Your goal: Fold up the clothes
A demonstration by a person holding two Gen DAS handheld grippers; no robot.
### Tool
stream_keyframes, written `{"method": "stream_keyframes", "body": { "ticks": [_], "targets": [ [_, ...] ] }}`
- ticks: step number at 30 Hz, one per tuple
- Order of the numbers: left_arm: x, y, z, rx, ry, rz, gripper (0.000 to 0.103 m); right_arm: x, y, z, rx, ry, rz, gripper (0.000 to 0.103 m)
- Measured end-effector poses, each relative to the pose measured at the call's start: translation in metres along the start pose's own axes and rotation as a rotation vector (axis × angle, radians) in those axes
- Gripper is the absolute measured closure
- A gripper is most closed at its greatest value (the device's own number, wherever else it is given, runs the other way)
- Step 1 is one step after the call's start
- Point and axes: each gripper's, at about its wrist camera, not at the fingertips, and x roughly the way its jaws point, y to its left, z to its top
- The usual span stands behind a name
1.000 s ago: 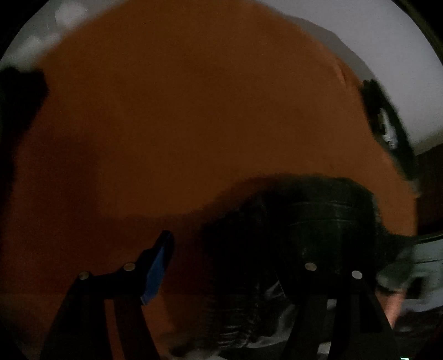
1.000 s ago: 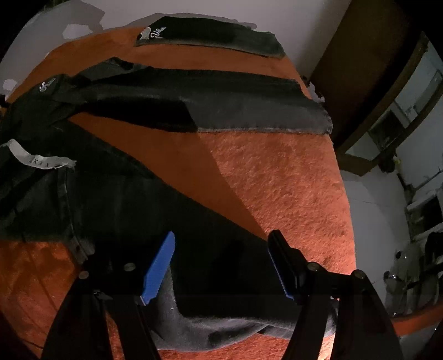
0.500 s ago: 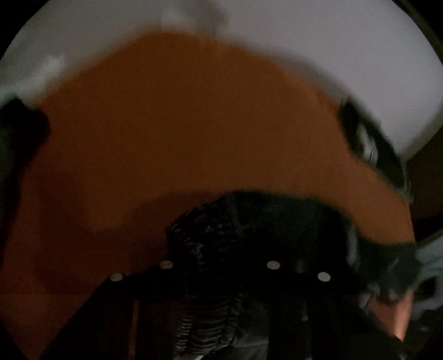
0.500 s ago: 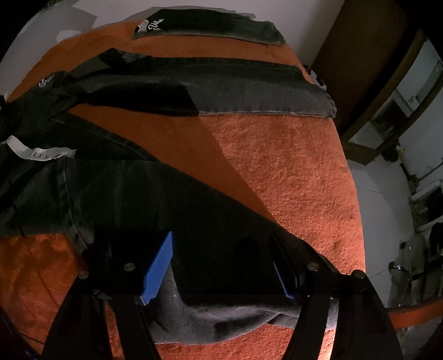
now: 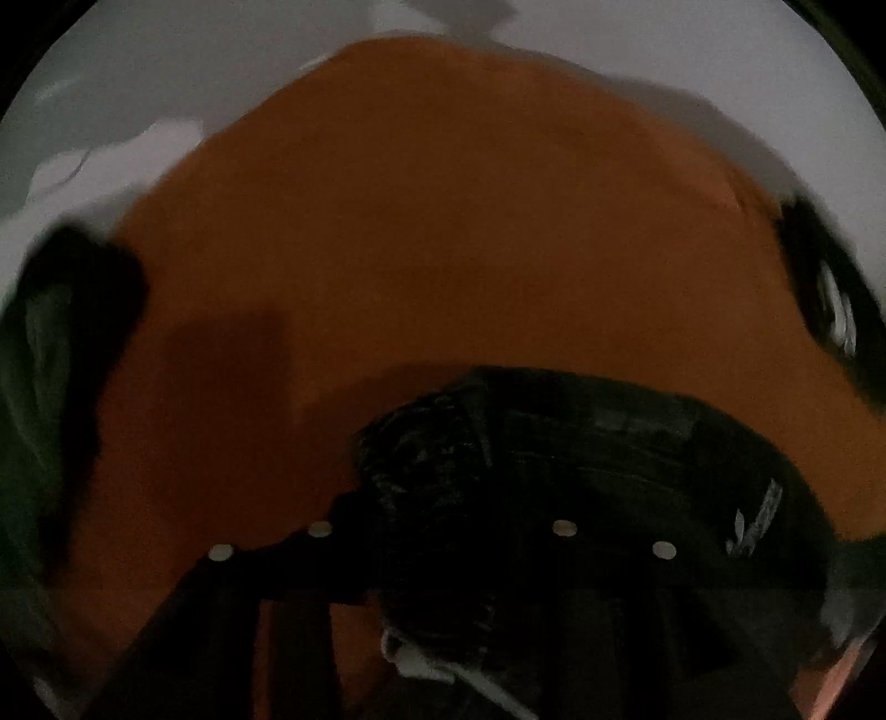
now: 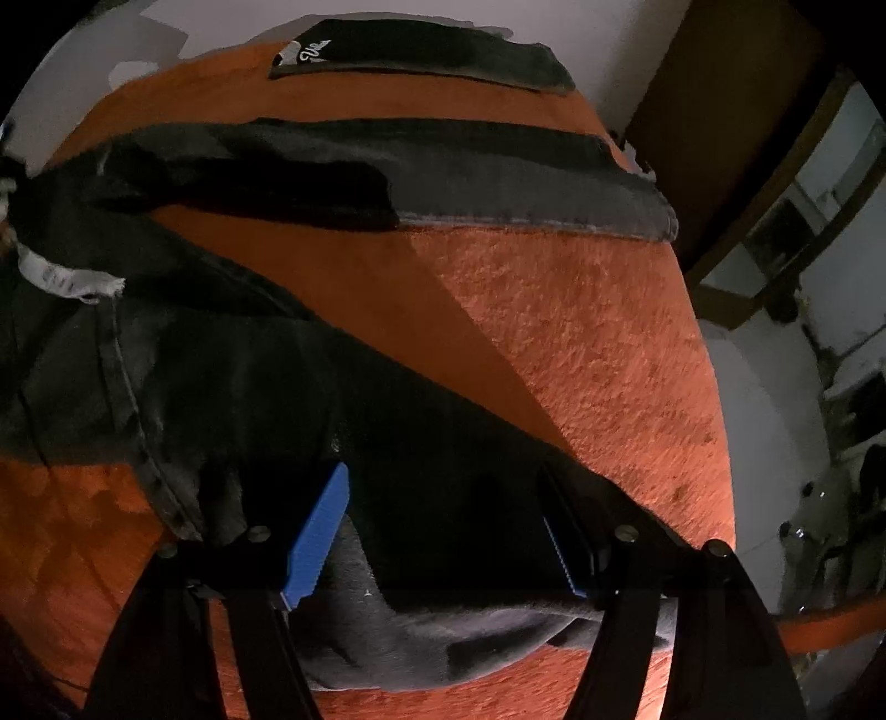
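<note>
Dark trousers (image 6: 249, 387) lie spread on an orange blanket (image 6: 581, 332), one leg (image 6: 498, 183) stretched across the far side and a white label (image 6: 66, 277) at the left. My right gripper (image 6: 443, 526) stands open over the near leg's hem, a blue pad (image 6: 318, 531) on each side of the cloth. In the dim, blurred left wrist view a bunched part of the trousers (image 5: 581, 443) sits between the fingers of my left gripper (image 5: 437, 509). Its jaws are opening while the cloth still fills the gap.
A second dark folded garment (image 6: 421, 50) lies at the blanket's far edge. A wooden door (image 6: 720, 83) and cluttered floor are to the right. More dark cloth shows at the left (image 5: 66, 360) and right (image 5: 830, 310) edges of the left wrist view.
My left gripper closed on the bunched dark cloth and carried it across the blanket, tilting so more white wall shows. The right gripper stayed in place, still open.
</note>
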Motion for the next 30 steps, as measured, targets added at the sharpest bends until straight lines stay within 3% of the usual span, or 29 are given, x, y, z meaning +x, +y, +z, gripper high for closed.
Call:
{"method": "stream_keyframes", "body": {
  "ticks": [3, 7, 11, 14, 16, 18, 21, 25, 30],
  "targets": [
    [-0.009, -0.006, 0.004, 0.018, -0.023, -0.029, 0.052, -0.002, -0.008, -0.005, 0.047, 0.015, 0.04, 0.034],
    [-0.064, 0.007, -0.013, 0.069, -0.089, -0.123, 0.049, -0.007, -0.031, -0.018, 0.136, 0.034, 0.063, 0.034],
    [-0.108, 0.013, -0.068, 0.173, -0.09, -0.217, 0.032, -0.038, -0.05, -0.045, 0.261, -0.024, 0.025, 0.034],
    [-0.118, 0.035, -0.136, 0.234, -0.04, -0.243, 0.03, -0.059, -0.033, -0.068, 0.203, -0.085, 0.067, 0.028],
    [-0.105, 0.048, -0.162, 0.263, 0.013, -0.234, 0.029, -0.053, -0.018, -0.079, 0.193, -0.051, 0.14, 0.026],
    [-0.089, 0.058, -0.188, 0.286, 0.059, -0.195, 0.029, -0.034, -0.007, -0.087, 0.186, 0.028, 0.129, 0.026],
    [-0.08, 0.094, -0.226, 0.249, 0.095, -0.149, 0.029, -0.012, -0.002, -0.104, 0.219, 0.116, 0.083, 0.026],
    [-0.065, 0.115, -0.23, 0.127, 0.138, -0.189, 0.029, 0.001, -0.011, -0.132, 0.377, 0.133, 0.177, 0.026],
    [-0.056, 0.123, -0.224, 0.011, 0.128, -0.217, 0.029, 0.016, 0.011, -0.113, 0.303, 0.1, 0.129, 0.026]
  ]
}}
